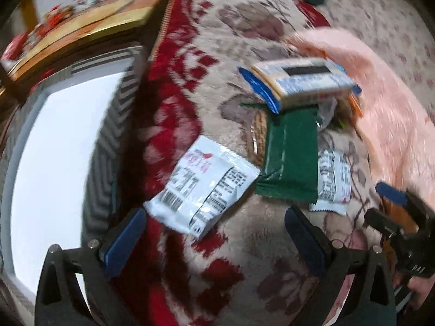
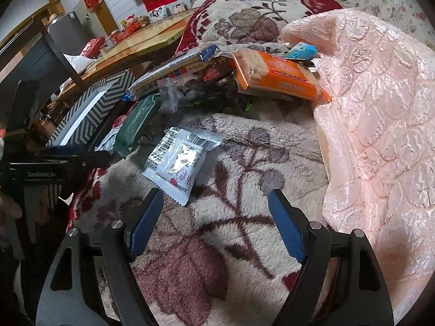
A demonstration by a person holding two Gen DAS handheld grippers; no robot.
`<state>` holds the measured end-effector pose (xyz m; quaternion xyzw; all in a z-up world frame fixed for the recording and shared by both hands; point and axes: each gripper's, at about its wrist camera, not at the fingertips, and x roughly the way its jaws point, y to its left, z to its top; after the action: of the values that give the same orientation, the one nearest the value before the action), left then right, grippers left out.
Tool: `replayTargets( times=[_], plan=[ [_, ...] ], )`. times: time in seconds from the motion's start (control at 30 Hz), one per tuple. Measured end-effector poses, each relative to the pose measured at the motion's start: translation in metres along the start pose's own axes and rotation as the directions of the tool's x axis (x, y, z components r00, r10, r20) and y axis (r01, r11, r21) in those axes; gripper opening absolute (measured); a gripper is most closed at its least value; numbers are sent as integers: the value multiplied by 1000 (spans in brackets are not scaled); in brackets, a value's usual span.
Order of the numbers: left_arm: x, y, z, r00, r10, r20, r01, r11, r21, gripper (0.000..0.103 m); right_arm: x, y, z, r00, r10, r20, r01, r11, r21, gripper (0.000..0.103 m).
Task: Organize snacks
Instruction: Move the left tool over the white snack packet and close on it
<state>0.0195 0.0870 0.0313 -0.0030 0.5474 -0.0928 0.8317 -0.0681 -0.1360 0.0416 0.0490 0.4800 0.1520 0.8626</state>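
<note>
While both tongs stood wide with nothing in them, the striped box (image 1: 108,125) waited at the far left. Next, a shiny white packet (image 1: 202,190) lay slanted just ahead of the left gripper (image 1: 214,241). Further right, another crinkly white packet (image 2: 178,160) lay slanted just ahead of the right gripper (image 2: 214,222), on the fuzzy blanket (image 2: 231,217).

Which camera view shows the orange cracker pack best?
The right wrist view: the orange cracker pack lies sharp and mostly uncovered beside the pink blanket. In the left wrist view only a blurred orange edge shows.
</note>
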Motion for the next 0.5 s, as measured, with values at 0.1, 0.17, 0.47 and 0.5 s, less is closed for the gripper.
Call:
replayTargets(
  times=[0.1, 0.17, 0.47, 0.5],
  plan=[
    [7, 0, 7, 1000, 8, -20, -7, 999, 53, 103, 0, 3, 1, 1000, 3, 1, -3, 1000, -16, 80],
    [10, 1, 11, 999, 29, -17, -27, 995, 91, 103, 0, 4, 2, 1000, 1, 2, -1, 1000, -27, 80],
    [22, -9, 19, 998, 39, -47, -27, 970, 243, 87, 10, 7, 13, 999, 20, -30, -20, 1000, -2, 80],
    [23, -10, 18, 998, 56, -42, -44, 966, 253, 84, 11, 7, 14, 999, 27, -35, -27, 1000, 9, 80]
  ],
)
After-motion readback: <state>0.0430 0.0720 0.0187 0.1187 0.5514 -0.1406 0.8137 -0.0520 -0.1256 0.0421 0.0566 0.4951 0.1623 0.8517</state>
